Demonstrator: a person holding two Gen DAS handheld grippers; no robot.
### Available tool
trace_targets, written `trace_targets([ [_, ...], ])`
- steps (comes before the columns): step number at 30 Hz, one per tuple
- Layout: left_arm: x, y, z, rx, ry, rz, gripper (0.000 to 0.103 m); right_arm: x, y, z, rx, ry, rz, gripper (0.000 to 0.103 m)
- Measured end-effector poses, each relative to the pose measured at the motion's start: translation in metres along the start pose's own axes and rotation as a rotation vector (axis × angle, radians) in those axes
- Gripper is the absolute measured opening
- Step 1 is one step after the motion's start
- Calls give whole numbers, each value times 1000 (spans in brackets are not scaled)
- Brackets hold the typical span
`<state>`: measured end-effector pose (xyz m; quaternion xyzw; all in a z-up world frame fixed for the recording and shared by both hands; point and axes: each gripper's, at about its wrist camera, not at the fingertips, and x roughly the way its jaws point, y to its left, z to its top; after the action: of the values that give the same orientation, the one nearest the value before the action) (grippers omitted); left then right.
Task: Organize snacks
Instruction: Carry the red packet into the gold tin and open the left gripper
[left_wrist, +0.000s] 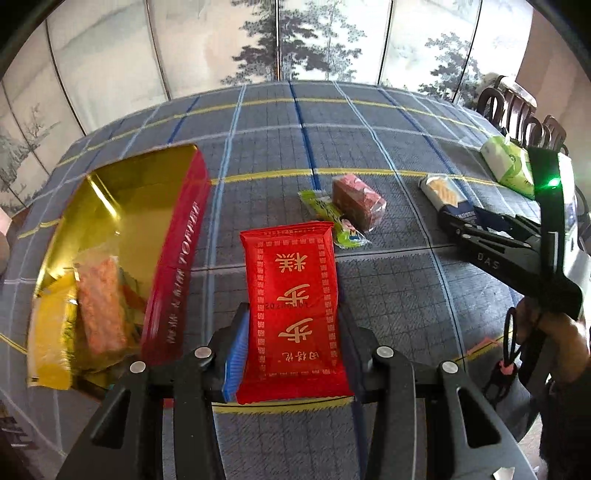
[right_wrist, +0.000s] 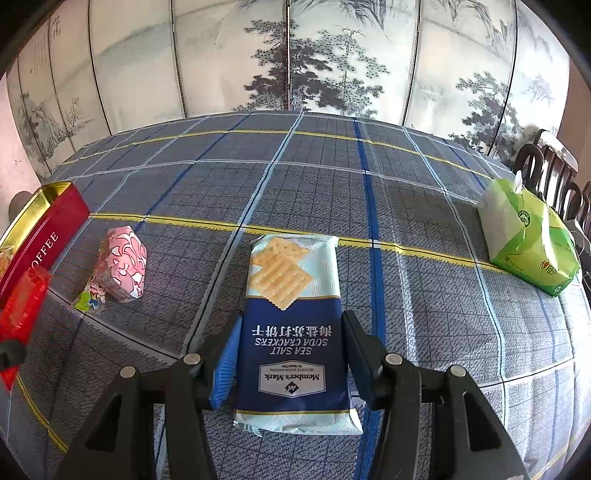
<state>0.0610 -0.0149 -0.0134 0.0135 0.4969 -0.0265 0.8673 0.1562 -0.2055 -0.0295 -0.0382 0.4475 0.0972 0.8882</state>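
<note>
While the red tin (left_wrist: 173, 258) sat open at the worktop's (left_wrist: 369, 122) left edge, gold lining up and an orange packet (left_wrist: 101, 306) already inside, the left gripper (left_wrist: 293, 321) pinched the red cake packet (left_wrist: 293, 314) between its fingers, just right of the tin and likely bound for it. Mid-worktop lay a pink-wrapped snack (right_wrist: 123, 264) touching a small green packet (right_wrist: 88, 299), both unclaimed. Further right, the right gripper (right_wrist: 291, 354) had its fingers pressed on the soda cracker pack (right_wrist: 291, 332), gripped by its lower half. A green tissue pack (right_wrist: 528, 243) rested near the right edge, probably not a snack.
</note>
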Motion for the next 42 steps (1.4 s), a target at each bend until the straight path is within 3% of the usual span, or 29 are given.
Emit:
trace_targets([
  [14, -37, 74, 7, -66, -74, 86, 41, 0, 0, 0, -1, 0, -1, 54],
  [21, -36, 119, 1, -128, -52, 126, 41, 0, 1, 0, -1, 0, -1, 54],
  [30, -23, 145, -14, -123, -13, 152, 41, 0, 1, 0, -1, 0, -2, 54],
  [42, -20, 153, -13, -53, -39, 170, 42, -1, 0, 1, 0, 0, -6, 54],
])
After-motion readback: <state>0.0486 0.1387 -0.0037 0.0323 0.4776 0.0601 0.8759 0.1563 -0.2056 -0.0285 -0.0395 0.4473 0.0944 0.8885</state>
